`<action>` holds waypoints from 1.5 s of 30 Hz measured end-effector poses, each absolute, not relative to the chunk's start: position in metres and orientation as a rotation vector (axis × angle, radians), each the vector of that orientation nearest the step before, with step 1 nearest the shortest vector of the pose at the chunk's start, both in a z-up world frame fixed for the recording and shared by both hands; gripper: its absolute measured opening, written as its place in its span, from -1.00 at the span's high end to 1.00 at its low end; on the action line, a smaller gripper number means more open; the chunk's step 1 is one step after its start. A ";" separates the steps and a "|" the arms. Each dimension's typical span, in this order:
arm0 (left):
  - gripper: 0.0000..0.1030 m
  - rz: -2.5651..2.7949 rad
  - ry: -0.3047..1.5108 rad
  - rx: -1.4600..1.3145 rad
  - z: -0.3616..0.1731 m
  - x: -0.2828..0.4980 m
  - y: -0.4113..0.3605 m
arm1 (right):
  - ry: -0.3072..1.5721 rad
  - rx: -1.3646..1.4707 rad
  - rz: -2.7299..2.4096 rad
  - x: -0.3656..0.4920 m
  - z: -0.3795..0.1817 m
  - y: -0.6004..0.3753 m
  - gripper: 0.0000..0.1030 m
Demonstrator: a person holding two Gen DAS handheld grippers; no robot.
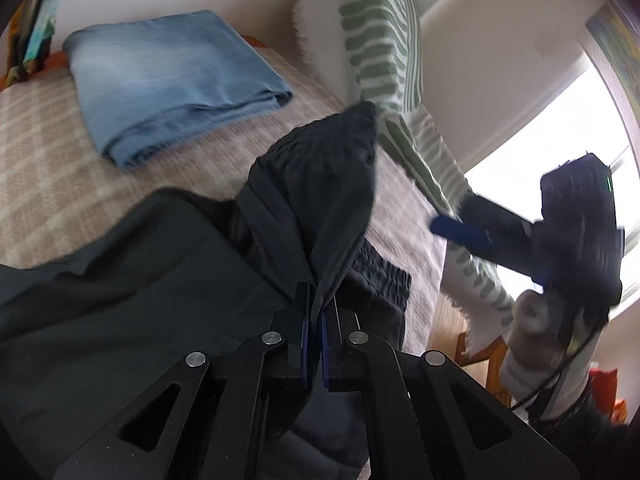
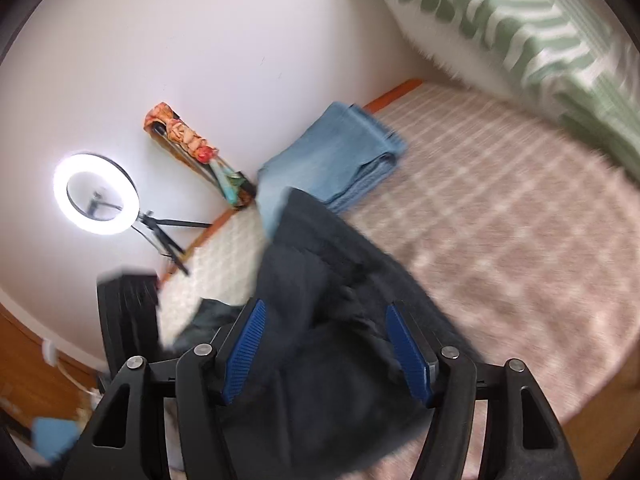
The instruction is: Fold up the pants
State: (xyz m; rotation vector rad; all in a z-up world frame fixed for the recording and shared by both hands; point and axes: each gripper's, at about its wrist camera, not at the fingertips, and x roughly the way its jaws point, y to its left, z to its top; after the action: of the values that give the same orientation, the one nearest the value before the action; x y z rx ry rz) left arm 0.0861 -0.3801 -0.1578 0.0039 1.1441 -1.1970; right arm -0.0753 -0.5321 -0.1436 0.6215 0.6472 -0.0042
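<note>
Dark grey pants (image 1: 168, 280) lie crumpled on the checked bed cover (image 1: 48, 160), with an elastic waistband (image 1: 380, 272) near the bed's edge. My left gripper (image 1: 315, 300) is shut on a raised fold of the pants (image 1: 328, 184). My right gripper (image 2: 324, 320) is open above the pants (image 2: 320, 344), its blue pads (image 2: 248, 344) wide apart with the cloth below them. In the left wrist view the right gripper (image 1: 464, 236) hovers off the bed's right edge, apart from the pants.
Folded light blue jeans (image 1: 168, 80) lie at the back of the bed, also in the right wrist view (image 2: 340, 160). Green striped pillows (image 1: 380, 32) lean on the wall. A ring light (image 2: 96, 200) stands by the wall. Wooden floor (image 1: 448, 320) lies beyond the bed edge.
</note>
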 end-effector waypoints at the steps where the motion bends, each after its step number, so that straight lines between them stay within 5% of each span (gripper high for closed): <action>1: 0.95 -1.200 1.144 0.021 -0.160 0.082 -0.383 | 0.659 0.645 0.014 -0.065 -0.146 -0.533 -0.32; 6: 0.95 -1.195 1.169 0.024 -0.167 0.075 -0.395 | 0.786 0.698 -0.023 -0.013 -0.177 -0.540 -0.30; 8: 0.89 -1.198 1.170 0.053 -0.167 0.071 -0.393 | 0.832 0.692 -0.054 -0.001 -0.189 -0.542 0.20; 9: 0.82 -1.199 1.174 0.086 -0.163 0.070 -0.390 | 0.847 0.692 -0.059 0.002 -0.193 -0.543 0.26; 14: -0.14 -1.161 1.083 0.225 -0.139 0.056 -0.339 | 0.845 0.673 -0.060 -0.001 -0.190 -0.541 0.36; 22: -0.15 -1.028 1.050 0.493 -0.155 0.013 -0.243 | 0.843 0.663 -0.059 -0.015 -0.177 -0.547 0.34; 31: -0.15 -0.962 0.988 0.643 -0.181 -0.015 -0.229 | 0.838 0.670 -0.099 -0.020 -0.180 -0.549 0.51; 33: -0.13 -0.921 0.971 0.658 -0.185 -0.009 -0.231 | 0.835 0.685 -0.102 -0.022 -0.180 -0.551 0.53; 34: 0.06 -0.924 0.971 0.647 -0.185 -0.007 -0.230 | 0.835 0.686 -0.105 -0.023 -0.179 -0.552 0.54; 35: 0.52 -0.939 0.970 0.624 -0.185 -0.005 -0.228 | 0.834 0.682 -0.107 -0.024 -0.178 -0.552 0.55; 37: 0.92 -0.959 0.969 0.600 -0.183 -0.001 -0.228 | 0.833 0.677 -0.108 -0.027 -0.177 -0.551 0.57; 45: 0.96 -1.070 0.971 0.468 -0.150 -0.014 -0.214 | 0.795 0.709 -0.096 -0.056 -0.166 -0.557 0.72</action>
State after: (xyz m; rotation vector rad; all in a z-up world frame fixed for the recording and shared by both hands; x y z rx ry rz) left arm -0.0142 -0.2136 -0.1495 0.4679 0.9714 -1.0697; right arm -0.0562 -0.5570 -0.1661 0.7088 0.7955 -0.0959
